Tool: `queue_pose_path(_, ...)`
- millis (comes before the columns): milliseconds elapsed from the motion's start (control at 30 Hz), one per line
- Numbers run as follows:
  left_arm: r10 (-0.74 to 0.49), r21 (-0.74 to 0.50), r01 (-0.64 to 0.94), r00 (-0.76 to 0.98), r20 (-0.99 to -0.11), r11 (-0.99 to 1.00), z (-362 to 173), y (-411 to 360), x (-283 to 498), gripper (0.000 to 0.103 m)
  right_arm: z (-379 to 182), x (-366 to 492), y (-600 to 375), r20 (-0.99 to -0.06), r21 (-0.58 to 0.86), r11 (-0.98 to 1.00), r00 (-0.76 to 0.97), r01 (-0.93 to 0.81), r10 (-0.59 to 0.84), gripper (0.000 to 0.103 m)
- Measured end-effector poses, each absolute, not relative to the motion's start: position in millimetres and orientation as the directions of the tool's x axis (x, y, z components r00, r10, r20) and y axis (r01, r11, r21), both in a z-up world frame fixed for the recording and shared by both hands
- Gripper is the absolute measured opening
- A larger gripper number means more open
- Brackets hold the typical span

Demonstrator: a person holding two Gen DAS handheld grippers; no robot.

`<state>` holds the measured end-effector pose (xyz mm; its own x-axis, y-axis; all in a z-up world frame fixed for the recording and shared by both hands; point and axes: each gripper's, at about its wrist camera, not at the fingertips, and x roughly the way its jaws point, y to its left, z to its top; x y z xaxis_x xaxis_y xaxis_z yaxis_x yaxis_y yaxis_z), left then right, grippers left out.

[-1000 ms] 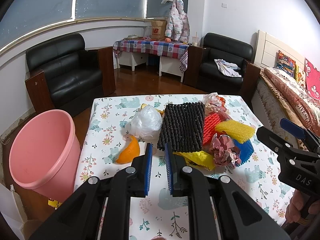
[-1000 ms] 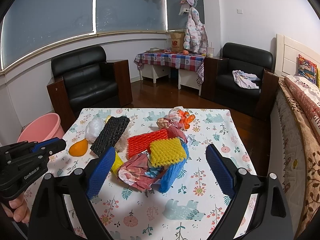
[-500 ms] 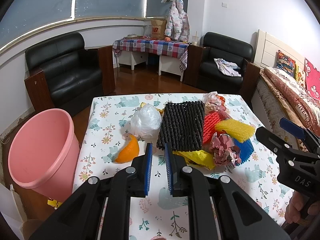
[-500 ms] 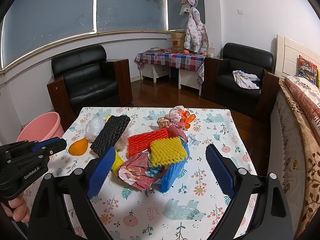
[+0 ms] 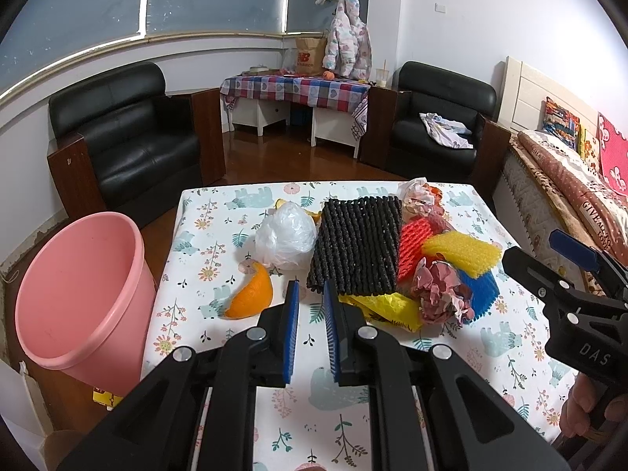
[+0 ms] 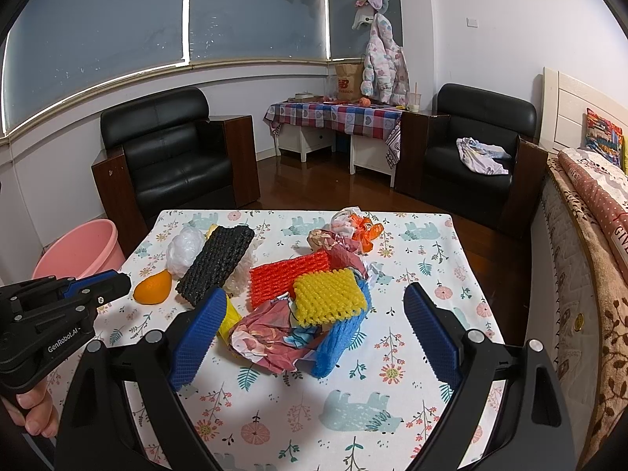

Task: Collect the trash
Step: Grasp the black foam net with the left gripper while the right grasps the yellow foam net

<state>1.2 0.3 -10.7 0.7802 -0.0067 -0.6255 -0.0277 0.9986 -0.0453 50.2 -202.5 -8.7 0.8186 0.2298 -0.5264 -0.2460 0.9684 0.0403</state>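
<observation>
Scene: I stand at a bench [image 5: 204, 243] covered with a floral and bear-print cloth, a gripper in each hand, both raised above its near edge.

Left gripper [image 5: 311, 298]: its blue pads stand narrowly apart with nothing between them. It hangs above the cloth, aimed at the gap between the orange peel and the black mesh, near both and touching neither.

Right gripper [image 6: 314, 314]: spread wide and empty, its two pads framing the colourful heap, which I judge suits a bulky, loose grab.

Trash: all of it lies on the bench. An orange peel [image 5: 251, 298] sits nearest the bin side; beside it is a white plastic bag [image 5: 284, 237], then a black foam mesh [image 5: 355, 249] lying flat.

Heap: red mesh [image 6: 288, 276], yellow mesh [image 6: 327, 296], blue mesh [image 6: 339, 339] and crumpled pink paper [image 6: 271, 337] are piled touching one another. A yellow wrapper [image 5: 386, 304] pokes out under the black mesh. More crumpled wrappers [image 6: 351, 227] lie at the far side.

Bin: a pink bucket [image 5: 76, 290] stands on the floor just beside the bench's left edge, mouth open and upward, so the left side has the short carry.

Progress: I judge that collecting has not begun; I cannot see the bucket's bottom.
</observation>
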Motion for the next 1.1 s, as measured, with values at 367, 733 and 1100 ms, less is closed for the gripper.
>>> queue_pose_path(367, -0.075, -0.089, 0.023, 0.764, -0.641, 0.996, -21.6, 0.8, 8.4, 0.013, -12.5, 53.8, -212.2, -0.538, 0.048, 0.972, 0.814, -0.232, 0.221, 0.092)
queue_pose_path(733, -0.178, -0.115, 0.136, 0.733, -0.657, 0.984, -18.1, -24.6, 31.5, 0.024, -24.2, 71.9, -219.1, -0.56, 0.064, 0.97, 0.796, -0.236, 0.231, 0.092)
queue_pose_path(1100, -0.114, -0.014, 0.151, 0.676, -0.728, 0.988, -36.6, -59.8, 85.1, 0.021, -35.7, 101.3, -224.3, -0.625, 0.105, 0.965, 0.739, -0.241, 0.253, 0.08)
